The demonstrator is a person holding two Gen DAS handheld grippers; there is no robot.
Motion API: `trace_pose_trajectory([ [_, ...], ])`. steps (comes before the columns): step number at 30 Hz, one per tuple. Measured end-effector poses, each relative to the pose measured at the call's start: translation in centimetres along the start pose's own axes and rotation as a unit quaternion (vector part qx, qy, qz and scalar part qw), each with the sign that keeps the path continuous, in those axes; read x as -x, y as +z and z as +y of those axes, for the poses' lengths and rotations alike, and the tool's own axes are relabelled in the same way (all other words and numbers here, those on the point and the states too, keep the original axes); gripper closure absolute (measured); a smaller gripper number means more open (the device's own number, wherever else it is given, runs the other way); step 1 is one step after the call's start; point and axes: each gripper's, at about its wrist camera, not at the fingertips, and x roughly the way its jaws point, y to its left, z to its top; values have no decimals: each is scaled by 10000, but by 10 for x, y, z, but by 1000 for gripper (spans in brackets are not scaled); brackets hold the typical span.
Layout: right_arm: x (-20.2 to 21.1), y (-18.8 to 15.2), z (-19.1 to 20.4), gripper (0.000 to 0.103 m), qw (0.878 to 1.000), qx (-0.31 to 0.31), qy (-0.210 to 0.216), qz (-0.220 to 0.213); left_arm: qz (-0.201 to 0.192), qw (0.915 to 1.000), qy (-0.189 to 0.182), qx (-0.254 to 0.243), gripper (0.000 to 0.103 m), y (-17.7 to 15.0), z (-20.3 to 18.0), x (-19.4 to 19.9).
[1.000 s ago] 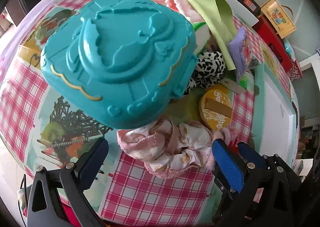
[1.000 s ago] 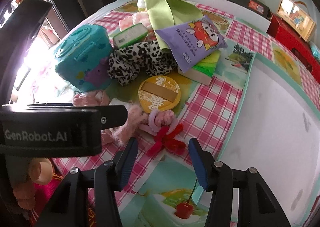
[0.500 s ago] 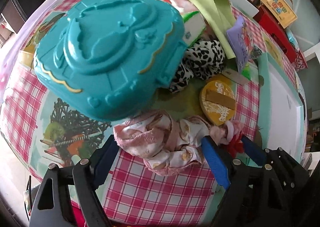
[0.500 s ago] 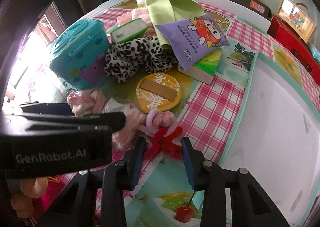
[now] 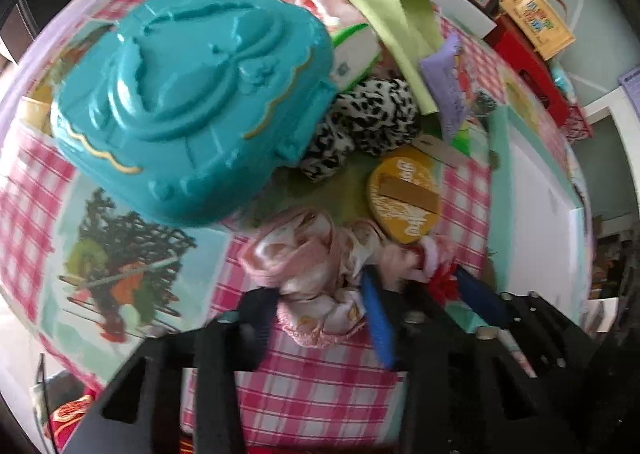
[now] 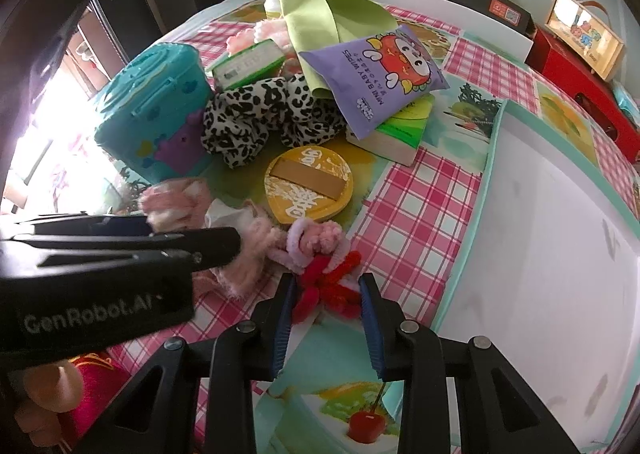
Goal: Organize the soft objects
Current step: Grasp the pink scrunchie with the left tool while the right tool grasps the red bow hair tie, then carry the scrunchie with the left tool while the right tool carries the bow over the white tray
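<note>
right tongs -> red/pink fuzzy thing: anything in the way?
Nothing visible. The right tongs already straddle the red end of the fuzzy pipe-cleaner piece, one finger on each side. Its pink end lies against the pink satin scrunchie that the left tongs are closing on, so the two may drag together.

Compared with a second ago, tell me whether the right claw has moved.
Yes. The right claw has advanced toward the yellow round box and narrowed around the red fuzzy scrunchie.
</note>
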Motion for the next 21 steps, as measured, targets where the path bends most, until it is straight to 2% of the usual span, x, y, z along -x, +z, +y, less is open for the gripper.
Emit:
trace_pose_trajectory([
  [6, -1, -5, 3, 69, 10000, -1, -50, -20, 28, 9997, -222, 122, 80, -1, 3, -1],
  [14, 2, -5, 0, 72, 9999, -91, 0, -76, 24, 9984, -473, 293, 83, -3, 18, 4],
  [21, 4, -6, -4, 74, 9996, -225, 33, -143, -20, 9983, -481, 328, 83, -6, 19, 9],
])
